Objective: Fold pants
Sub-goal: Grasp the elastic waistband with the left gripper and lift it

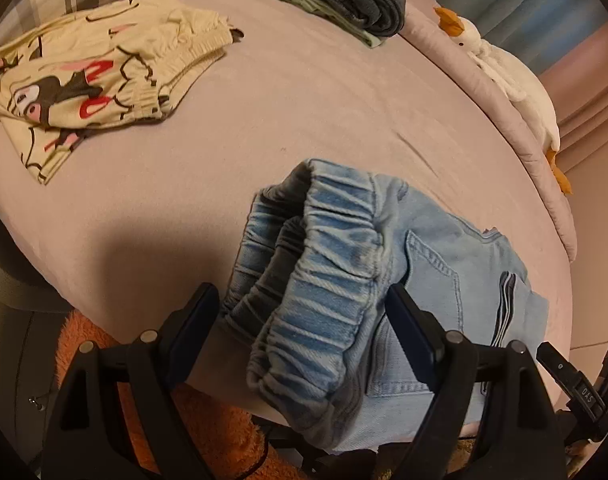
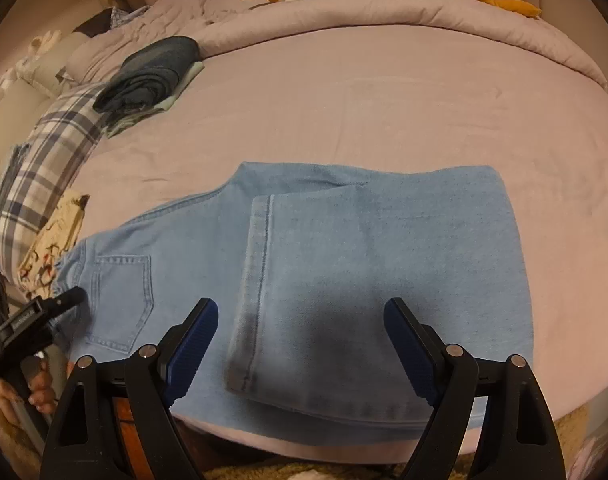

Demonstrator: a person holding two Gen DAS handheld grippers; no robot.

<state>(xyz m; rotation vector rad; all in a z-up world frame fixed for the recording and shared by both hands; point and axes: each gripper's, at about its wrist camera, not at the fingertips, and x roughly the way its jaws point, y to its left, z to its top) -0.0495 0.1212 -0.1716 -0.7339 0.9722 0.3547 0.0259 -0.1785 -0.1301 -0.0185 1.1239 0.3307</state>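
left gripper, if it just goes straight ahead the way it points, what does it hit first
Most likely the elastic waistband of the light blue jeans, which bunches up directly between the open left gripper's fingers. Depth is unclear; it may already be touching.

Left gripper (image 1: 302,312) held low with fingers (image 1: 412,320) spread wide, nothing pinched between them. Right gripper (image 2: 302,328) likewise spread wide, hovering, gripping nothing. Hand (image 2: 40,384) wrapped round the left gripper's handle at the edge of the right wrist view
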